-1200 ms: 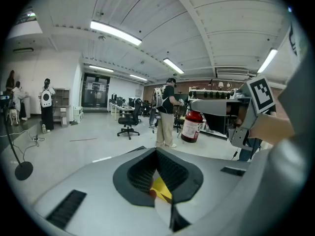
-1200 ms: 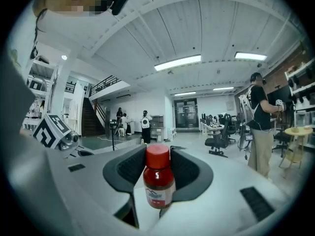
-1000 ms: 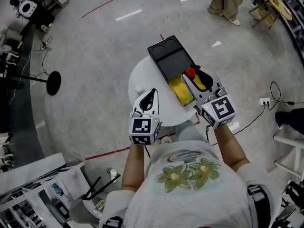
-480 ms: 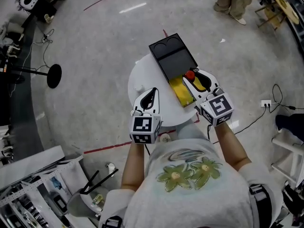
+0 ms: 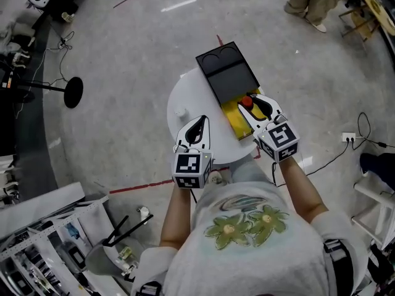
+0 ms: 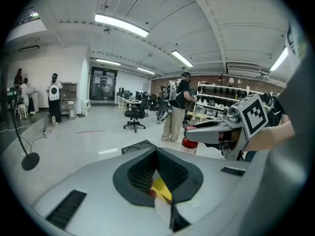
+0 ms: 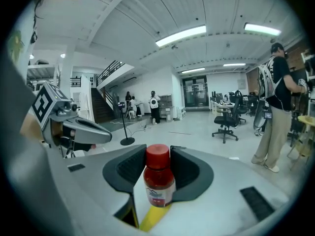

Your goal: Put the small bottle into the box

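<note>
While the right gripper [image 5: 253, 104] clasped the small bottle [image 7: 159, 178] by its sides, red cap up, the bottle sat over the near, yellow-lined end of the open box [image 5: 227, 79] on the round white table [image 5: 185, 100]; the left gripper [image 5: 197, 123] lay just left of the box, jaws together on nothing. The step in hand looked like the placing itself; whether the bottle's base had met the box floor could not be told. The next move likely called for lowering it upright, clear of the box wall; then parting the jaws.
</note>
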`<state>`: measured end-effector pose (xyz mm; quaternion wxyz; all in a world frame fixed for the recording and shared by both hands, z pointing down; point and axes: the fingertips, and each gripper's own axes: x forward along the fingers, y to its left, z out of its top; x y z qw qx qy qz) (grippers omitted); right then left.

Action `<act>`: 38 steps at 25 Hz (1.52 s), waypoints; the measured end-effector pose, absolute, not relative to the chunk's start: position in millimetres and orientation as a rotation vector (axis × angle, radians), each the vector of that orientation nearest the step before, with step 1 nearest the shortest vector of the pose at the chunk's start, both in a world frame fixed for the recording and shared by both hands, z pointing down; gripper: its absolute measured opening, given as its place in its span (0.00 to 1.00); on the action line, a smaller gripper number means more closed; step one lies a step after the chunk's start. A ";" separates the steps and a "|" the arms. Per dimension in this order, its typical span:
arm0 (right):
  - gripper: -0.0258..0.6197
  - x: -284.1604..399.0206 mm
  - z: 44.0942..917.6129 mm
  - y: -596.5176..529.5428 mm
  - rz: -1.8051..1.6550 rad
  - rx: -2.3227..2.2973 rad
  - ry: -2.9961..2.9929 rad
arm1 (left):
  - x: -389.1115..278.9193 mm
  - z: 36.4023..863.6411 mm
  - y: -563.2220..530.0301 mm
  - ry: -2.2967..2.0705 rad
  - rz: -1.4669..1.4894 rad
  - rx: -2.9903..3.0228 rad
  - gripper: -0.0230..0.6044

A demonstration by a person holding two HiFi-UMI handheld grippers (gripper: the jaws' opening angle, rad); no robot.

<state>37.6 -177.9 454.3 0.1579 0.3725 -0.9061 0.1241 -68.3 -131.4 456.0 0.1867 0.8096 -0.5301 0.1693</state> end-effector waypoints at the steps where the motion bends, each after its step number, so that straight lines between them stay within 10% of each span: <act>1: 0.28 38.8 458.7 -178.2 0.360 1.060 -2.587 | -67.4 455.8 -131.2 -1.499 0.478 2.274 0.03; 38: 0.28 21.1 616.4 -194.1 0.517 0.831 -2.388 | -79.7 511.0 -128.7 -1.526 0.524 2.099 0.03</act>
